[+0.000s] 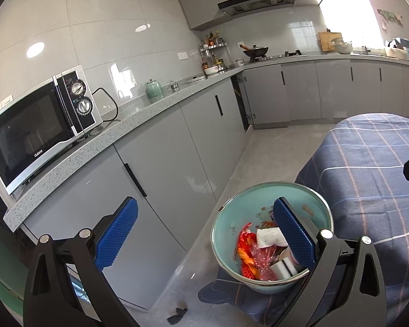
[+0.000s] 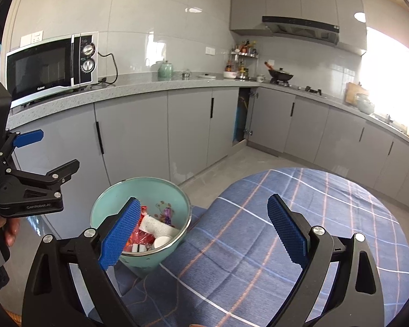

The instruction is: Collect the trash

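1. Quick status from my end: both grippers are empty. The left gripper (image 1: 204, 234) has its jaws wide apart with nothing between the pads, and the right gripper (image 2: 204, 231) is spread just as wide, also holding nothing.
2. The trash is already sitting in the teal bin (image 2: 101, 204): a red wrapper (image 1: 245, 248), a white paper towel (image 1: 270, 237) and a small white cup (image 2: 161, 241), all well below the rim.
3. The bin stands on the floor, right up against the edge of the table with the blue plaid cloth (image 2: 300, 218), with the grey cabinets (image 2: 133, 136) behind it.
4. The relation that matters: from the left gripper the bin is low and to the right, under its right finger. From the right gripper it's low and to the left, behind its left finger. So it sits between my two hands, about equally near.
5. There's a small dark scrap on the floor (image 1: 177, 314) nearer my left side. Might be trash, too blurry to say.
6. The tabletop looks clear in the part I can see.
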